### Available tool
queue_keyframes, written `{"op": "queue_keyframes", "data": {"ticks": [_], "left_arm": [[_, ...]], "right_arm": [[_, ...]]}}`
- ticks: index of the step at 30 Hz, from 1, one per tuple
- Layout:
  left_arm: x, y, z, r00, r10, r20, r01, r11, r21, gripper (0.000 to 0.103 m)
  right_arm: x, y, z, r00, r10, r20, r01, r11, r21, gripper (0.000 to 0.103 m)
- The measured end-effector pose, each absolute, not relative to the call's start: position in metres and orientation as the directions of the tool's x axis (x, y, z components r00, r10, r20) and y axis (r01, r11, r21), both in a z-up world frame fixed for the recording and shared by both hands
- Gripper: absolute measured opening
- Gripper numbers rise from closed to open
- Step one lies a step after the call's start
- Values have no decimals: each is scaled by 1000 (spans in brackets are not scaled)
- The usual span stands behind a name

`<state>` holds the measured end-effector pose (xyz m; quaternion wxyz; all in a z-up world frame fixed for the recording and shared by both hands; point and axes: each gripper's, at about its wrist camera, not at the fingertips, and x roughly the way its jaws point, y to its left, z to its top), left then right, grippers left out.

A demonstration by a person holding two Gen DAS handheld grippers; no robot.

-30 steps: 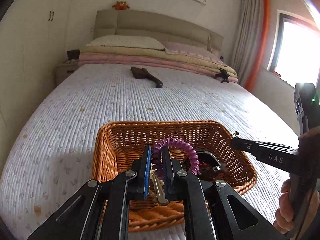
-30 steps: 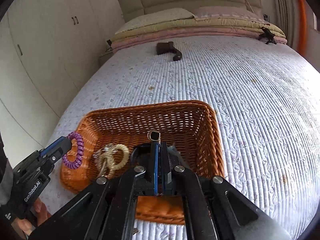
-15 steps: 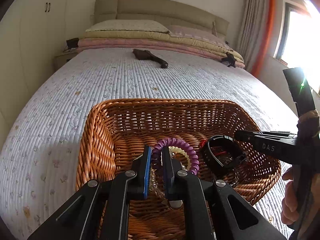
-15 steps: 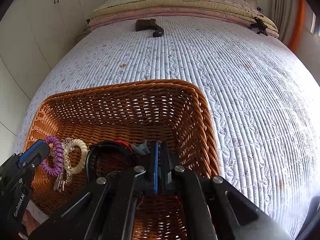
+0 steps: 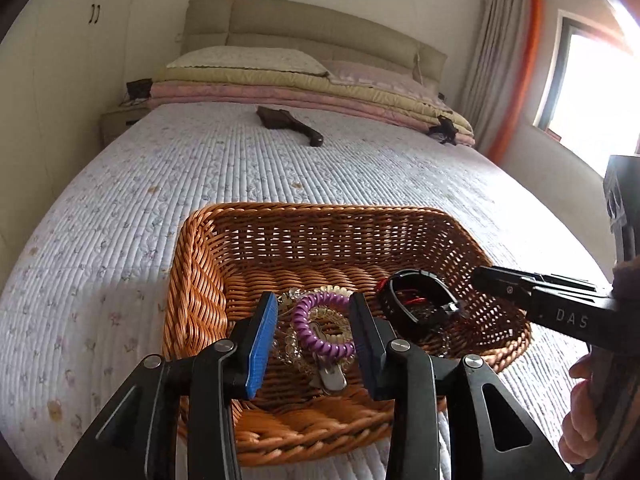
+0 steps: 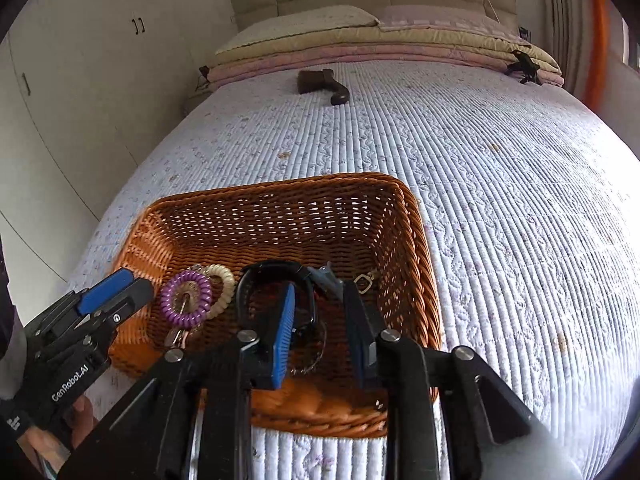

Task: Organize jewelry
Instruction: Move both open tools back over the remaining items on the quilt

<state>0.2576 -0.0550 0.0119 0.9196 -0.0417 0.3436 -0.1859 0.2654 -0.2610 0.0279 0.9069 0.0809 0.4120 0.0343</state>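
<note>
A wicker basket [image 5: 200, 264] [image 6: 416, 240] sits on the bed. In it lie a purple coil bracelet [image 5: 320, 326] [image 6: 186, 298] with a key, a cream bead bracelet [image 6: 224, 280], a black watch [image 5: 416, 300] [image 6: 272, 270] and a small pendant [image 6: 363, 282]. My left gripper [image 5: 314, 320] is open and empty, with its jaws on either side of the purple coil, just above it. My right gripper [image 6: 318, 312] is open and empty over the watch; it also shows in the left wrist view [image 5: 492, 278].
The basket stands near the front of a quilted white bedspread [image 5: 360, 168]. A dark brown brush [image 5: 288, 122] [image 6: 322, 84] lies far up the bed. Folded blankets and pillows [image 5: 280, 88] are stacked at the headboard. A black clip [image 5: 444, 130] lies at the right.
Both grippers have opened. The left one let go of the purple coil bracelet, which now lies in the basket. The right one let go of the watch and pendant in the basket.
</note>
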Motion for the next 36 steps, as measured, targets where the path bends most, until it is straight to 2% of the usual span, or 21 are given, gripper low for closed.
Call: {"op": "queue_keyframes", "data": {"ticks": [2,8,11,16,23,28,31,36], "left_arm": [[239,-50,22,709,-384,-591,332,922,-200,38],[160,-23,38,716,-437,-544,404,895,-188,38],[124,-6,33,694,-479,-537,430,874,-225,38],[90,7,8,615,-564,-552,485,822,-300,38],[87,1,-32,504,-620,-601,515,775,-367,38],[82,-4,-39,477,-639,-603,544,753,-369,38],[80,-2,-45,453,-651,-609,553,741,-382,38],[75,-12,-51,450,-616,-646,556,760,-337,38]], "right_arm": [[244,-253,32,671,158,-725,-29,982,187,36],[178,-228,29,680,231,-696,-69,965,253,36],[158,-211,18,671,261,-694,-70,954,291,36],[144,-190,-13,621,284,-731,-44,943,330,37],[152,-184,-41,577,275,-769,58,925,375,37],[160,-171,-41,586,220,-780,86,940,330,37],[165,-160,-42,582,168,-796,112,953,283,41],[173,-139,-44,580,45,-813,111,985,134,42]]}}
